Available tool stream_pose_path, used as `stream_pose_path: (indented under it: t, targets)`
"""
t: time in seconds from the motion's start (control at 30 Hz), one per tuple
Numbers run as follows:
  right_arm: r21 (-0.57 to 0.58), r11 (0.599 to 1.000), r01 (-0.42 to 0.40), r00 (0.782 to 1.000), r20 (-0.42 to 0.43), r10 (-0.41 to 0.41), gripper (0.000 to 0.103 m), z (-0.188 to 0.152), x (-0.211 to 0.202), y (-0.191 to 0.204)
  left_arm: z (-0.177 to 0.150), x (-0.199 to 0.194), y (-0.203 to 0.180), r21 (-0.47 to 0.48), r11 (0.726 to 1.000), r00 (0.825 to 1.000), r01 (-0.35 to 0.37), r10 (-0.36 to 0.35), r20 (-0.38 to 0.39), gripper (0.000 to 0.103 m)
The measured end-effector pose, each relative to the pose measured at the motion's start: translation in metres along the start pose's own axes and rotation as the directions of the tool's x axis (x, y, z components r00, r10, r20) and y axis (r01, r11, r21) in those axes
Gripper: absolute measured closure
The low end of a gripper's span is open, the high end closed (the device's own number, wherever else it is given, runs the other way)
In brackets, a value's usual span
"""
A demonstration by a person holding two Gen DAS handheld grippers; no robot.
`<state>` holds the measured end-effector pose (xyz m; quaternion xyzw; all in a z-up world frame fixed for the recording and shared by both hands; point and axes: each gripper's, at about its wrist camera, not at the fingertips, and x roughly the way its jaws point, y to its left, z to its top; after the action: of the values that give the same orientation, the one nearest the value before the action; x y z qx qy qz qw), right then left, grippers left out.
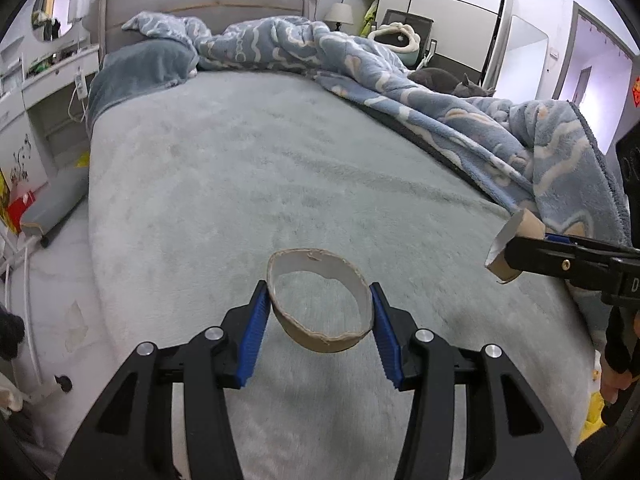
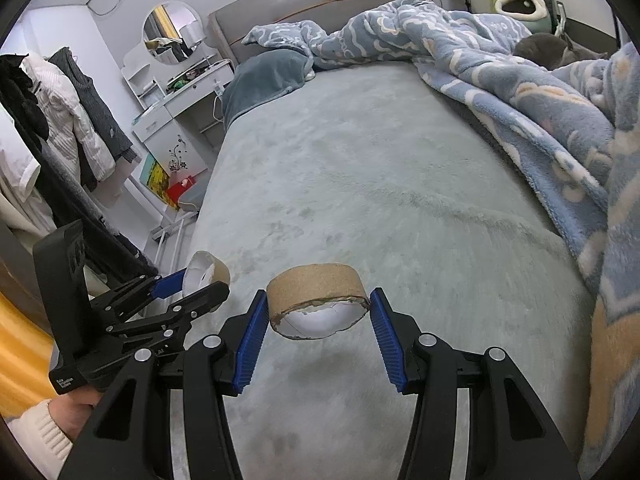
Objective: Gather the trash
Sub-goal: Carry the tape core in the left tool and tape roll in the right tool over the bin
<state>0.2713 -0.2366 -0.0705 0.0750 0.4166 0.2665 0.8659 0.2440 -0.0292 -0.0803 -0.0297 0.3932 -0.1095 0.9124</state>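
Observation:
In the left wrist view a short cardboard ring (image 1: 320, 342), brown outside and white inside, hangs above the grey bed (image 1: 280, 160). My left gripper (image 1: 318, 286) is shut on it, its blue pads pressing both sides. A second cardboard ring (image 2: 316, 284), with torn white paper at its lower rim, sits in my right gripper (image 2: 318, 294), which is shut on it over the bed (image 2: 360, 160). Each view also catches the other gripper. The right gripper (image 1: 516, 246) with its ring (image 1: 528, 224) is at the right edge. The left gripper (image 2: 204, 282) with its ring (image 2: 216, 270) is at the left.
A crumpled blue patterned blanket (image 1: 440, 92) covers the bed's right side, and a grey cat (image 2: 548, 50) lies on it. A white dressing table (image 2: 168, 104) and hanging coats (image 2: 80, 100) stand left of the bed. A hand in a cream sleeve (image 2: 40, 428) holds the left gripper.

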Motion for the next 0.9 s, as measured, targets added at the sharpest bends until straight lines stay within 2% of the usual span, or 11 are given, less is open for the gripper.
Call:
stream_pose_path:
  t: [0.23,0.47,0.9]
  targets:
    - [-0.024,1.000,0.011,1.000,-0.002,-0.011,0.051,-0.014,-0.012,0.024,-0.012,-0.020,0.019,-0.062,0.998,1.000,-0.003,0.002,-0.018,0.051]
    - [-0.085,0.996,0.001,1.000,-0.010,-0.002,0.051,-0.036,-0.018,0.065,-0.031,-0.041,0.043,-0.139,0.990,0.999,-0.030,0.026,-0.030,0.051]
    - [-0.121,0.991,-0.051,0.998,-0.042,0.047,0.051,-0.062,-0.011,0.121,-0.089,-0.062,0.085,-0.195,0.970,0.984,-0.145,0.120,-0.133,0.051]
